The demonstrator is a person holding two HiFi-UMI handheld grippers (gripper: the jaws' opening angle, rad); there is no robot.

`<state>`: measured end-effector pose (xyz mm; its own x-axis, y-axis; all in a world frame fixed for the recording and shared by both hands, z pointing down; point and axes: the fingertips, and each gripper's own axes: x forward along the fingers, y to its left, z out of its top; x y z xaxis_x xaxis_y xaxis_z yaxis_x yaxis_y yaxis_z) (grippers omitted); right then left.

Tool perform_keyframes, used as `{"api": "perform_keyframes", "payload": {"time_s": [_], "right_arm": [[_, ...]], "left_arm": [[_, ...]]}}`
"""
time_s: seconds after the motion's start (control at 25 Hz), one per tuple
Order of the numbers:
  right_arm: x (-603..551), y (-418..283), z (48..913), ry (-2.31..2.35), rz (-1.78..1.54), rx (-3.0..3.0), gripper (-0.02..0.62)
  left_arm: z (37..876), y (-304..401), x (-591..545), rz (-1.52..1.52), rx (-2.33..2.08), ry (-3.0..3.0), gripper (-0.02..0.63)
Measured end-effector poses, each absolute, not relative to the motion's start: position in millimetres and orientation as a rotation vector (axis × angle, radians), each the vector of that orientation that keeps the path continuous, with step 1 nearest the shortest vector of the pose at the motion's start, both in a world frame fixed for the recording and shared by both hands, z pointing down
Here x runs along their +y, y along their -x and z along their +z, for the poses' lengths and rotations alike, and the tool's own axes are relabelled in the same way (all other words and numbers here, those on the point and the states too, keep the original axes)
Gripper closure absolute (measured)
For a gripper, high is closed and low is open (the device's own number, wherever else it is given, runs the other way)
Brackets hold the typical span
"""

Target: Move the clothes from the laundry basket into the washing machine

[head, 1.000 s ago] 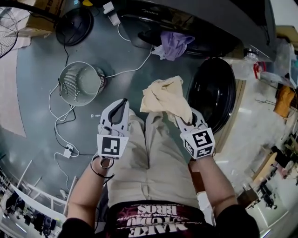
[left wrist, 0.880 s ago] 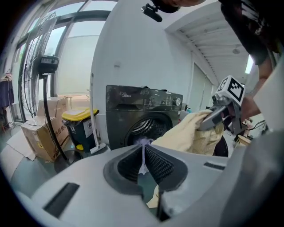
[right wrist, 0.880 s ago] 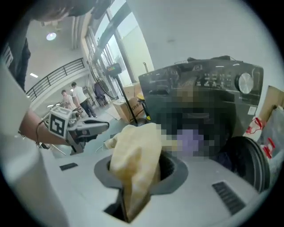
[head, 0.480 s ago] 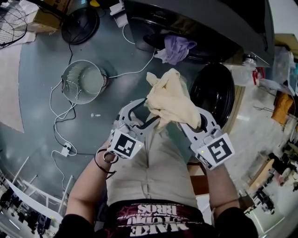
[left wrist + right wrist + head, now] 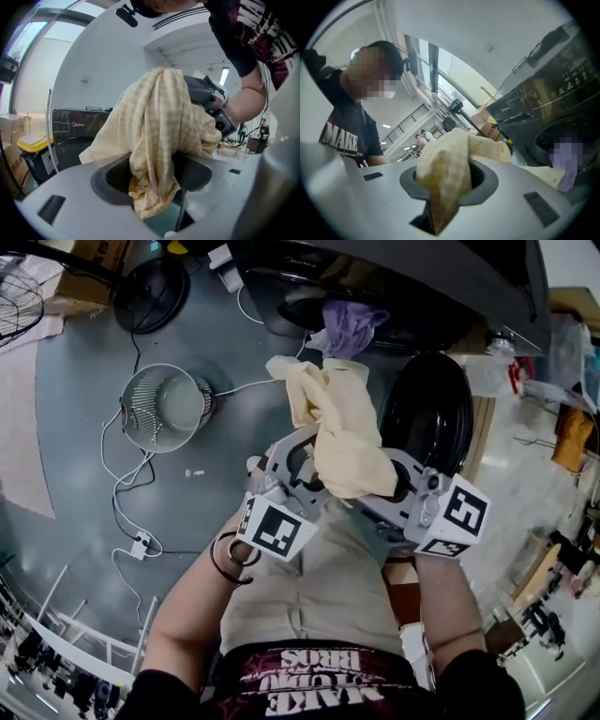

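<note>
Seven entries, largest first.

1. Dark front-loading washing machine (image 5: 422, 296), along the top of the head view. Its drum mouth faces the person.
2. Round black glass machine door (image 5: 431, 418), right of centre. It is swung open, so the way to the drum is clear.
3. Round pale wire laundry basket (image 5: 167, 409), upper left, on the grey floor and well apart from the machine. Its bare bottom shows and no clothes are visible in it.
4. Pale yellow checked cloth (image 5: 342, 437), at frame centre. It is held in the air between basket and drum, its free end flopping towards the machine mouth.
5. Crumpled purple garment (image 5: 349, 324), top centre, hanging over the lip of the drum mouth, half in.
6. Left gripper (image 5: 298, 463) and right gripper (image 5: 398, 486), grey two-jaw claws with marker cubes, close together at centre. Each gripper view shows its jaws clamped on a fold of the yellow cloth, so both claws grip the one piece.
7. Thin white cable (image 5: 253, 382), trailing across the floor from the basket side towards the machine.

Step in hand, as judged: carrying the yellow cloth to the drum, late in the task.

Next move, as judged: reach both claws forward to the mouth, push the cloth past the purple garment, and part the jaws only once the bundle is inside the lip, or it may hang out likewise.
</note>
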<state>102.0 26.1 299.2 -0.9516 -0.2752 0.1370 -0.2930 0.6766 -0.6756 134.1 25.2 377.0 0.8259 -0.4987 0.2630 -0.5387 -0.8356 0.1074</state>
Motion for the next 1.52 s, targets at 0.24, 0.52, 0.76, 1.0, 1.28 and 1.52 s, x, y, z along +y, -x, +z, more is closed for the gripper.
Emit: {"api": "perform_keyframes", "payload": {"time_s": [0.24, 0.52, 0.76, 1.0, 1.28, 1.52], "right_arm": [[26, -112, 288, -0.334, 1.408, -2.991, 0.492], [13, -123, 280, -0.388, 1.475, -3.092, 0.472], [15, -124, 271, -0.287, 1.319, -3.193, 0.360], [12, -123, 294, -0.333, 1.243, -3.147, 0.309], [12, -123, 317, -0.396, 1.116, -3.076, 0.278], [-1, -110, 378, -0.564, 0.844, -2.865, 0.226]], "left_arm": [[363, -138, 38, 0.318, -0.693, -2.859, 0.499], [350, -117, 25, 0.268, -0.709, -2.811, 0.515], [334, -90, 11, 0.113, -0.803, -2.637, 0.544], [314, -66, -6, 0.019, -0.861, -2.658, 0.565], [275, -27, -26, -0.138, -0.930, -2.646, 0.568], [229, 9, -34, -0.196, -0.920, -2.725, 0.568]]}}
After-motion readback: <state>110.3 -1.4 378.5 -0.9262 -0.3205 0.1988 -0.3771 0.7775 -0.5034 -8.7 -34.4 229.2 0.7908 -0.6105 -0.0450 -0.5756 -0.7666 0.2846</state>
